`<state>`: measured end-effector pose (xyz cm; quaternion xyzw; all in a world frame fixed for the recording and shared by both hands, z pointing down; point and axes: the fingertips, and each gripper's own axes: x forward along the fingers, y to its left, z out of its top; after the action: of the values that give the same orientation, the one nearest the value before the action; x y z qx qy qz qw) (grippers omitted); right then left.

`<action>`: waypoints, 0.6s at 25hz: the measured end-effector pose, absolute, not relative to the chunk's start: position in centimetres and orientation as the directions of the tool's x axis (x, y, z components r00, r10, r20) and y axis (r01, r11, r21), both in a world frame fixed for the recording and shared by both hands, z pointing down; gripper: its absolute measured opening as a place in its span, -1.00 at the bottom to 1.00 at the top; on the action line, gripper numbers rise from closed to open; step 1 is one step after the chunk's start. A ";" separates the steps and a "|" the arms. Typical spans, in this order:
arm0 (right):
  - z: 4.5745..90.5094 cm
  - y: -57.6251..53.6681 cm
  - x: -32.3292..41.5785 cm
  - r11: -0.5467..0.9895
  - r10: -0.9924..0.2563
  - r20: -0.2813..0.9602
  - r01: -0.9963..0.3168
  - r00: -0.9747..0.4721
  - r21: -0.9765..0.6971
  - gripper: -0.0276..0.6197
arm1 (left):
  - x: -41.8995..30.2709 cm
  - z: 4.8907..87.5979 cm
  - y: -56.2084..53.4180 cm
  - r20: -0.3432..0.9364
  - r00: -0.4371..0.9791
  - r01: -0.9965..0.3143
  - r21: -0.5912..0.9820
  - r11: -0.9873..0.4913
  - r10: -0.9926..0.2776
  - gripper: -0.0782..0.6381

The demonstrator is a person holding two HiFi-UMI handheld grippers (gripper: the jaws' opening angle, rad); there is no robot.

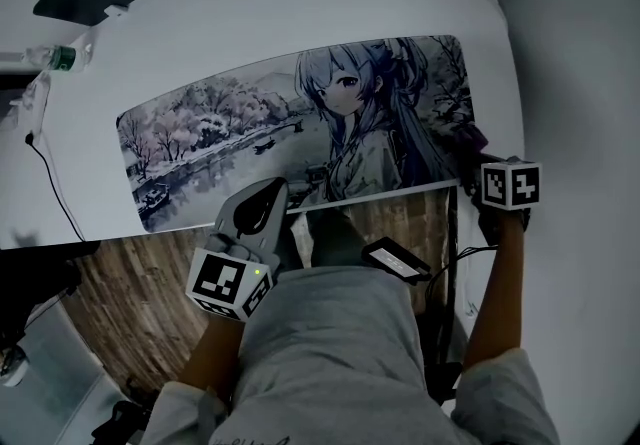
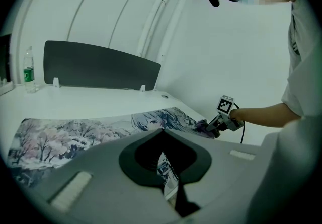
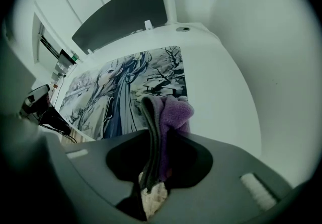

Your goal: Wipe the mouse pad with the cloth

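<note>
The long mouse pad [image 1: 230,123], printed with an anime girl and a snowy lake, lies flat across the white desk [image 1: 300,13]. My right gripper [image 1: 474,179] is at the pad's near right corner, shut on a purple cloth [image 3: 175,111] that sticks out past the jaws. The cloth rests at the pad's edge [image 3: 166,82]. My left gripper [image 1: 272,189] hovers at the pad's front edge near the middle. Its jaws are closed together with nothing in them, and the pad [image 2: 75,135] spreads beyond them. The left gripper view shows my right gripper [image 2: 215,127] far off with the cloth [image 2: 201,125].
A dark partition panel [image 2: 100,67] stands along the desk's back edge, with a water bottle [image 2: 29,69] at the back left. A black cable [image 1: 55,183] runs off the desk's left side. A small black device [image 1: 395,260] hangs below the front edge over the wooden floor [image 1: 130,283].
</note>
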<state>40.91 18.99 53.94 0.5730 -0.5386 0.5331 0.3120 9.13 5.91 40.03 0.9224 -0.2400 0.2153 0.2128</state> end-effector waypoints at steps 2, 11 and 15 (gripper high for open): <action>53.8 18.6 40.1 -0.224 -0.287 0.946 -0.949 -0.152 -0.221 -0.62 | 8.7 39.9 5.9 0.498 0.796 -0.531 0.297 -0.794 -0.345 -0.74; 53.8 17.2 35.5 -0.245 -0.313 0.935 -0.937 -0.167 -0.250 -0.62 | 3.1 40.6 4.9 0.495 0.787 -0.555 0.306 -0.774 -0.369 -0.74; 53.9 16.7 33.5 -0.248 -0.309 0.936 -0.936 -0.168 -0.250 -0.62 | 0.9 40.4 4.5 0.496 0.785 -0.560 0.311 -0.768 -0.372 -0.74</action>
<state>33.51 16.66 53.92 0.5761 -0.5403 0.5406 0.2898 0.94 4.52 40.42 0.9170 -0.2542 0.2075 0.2270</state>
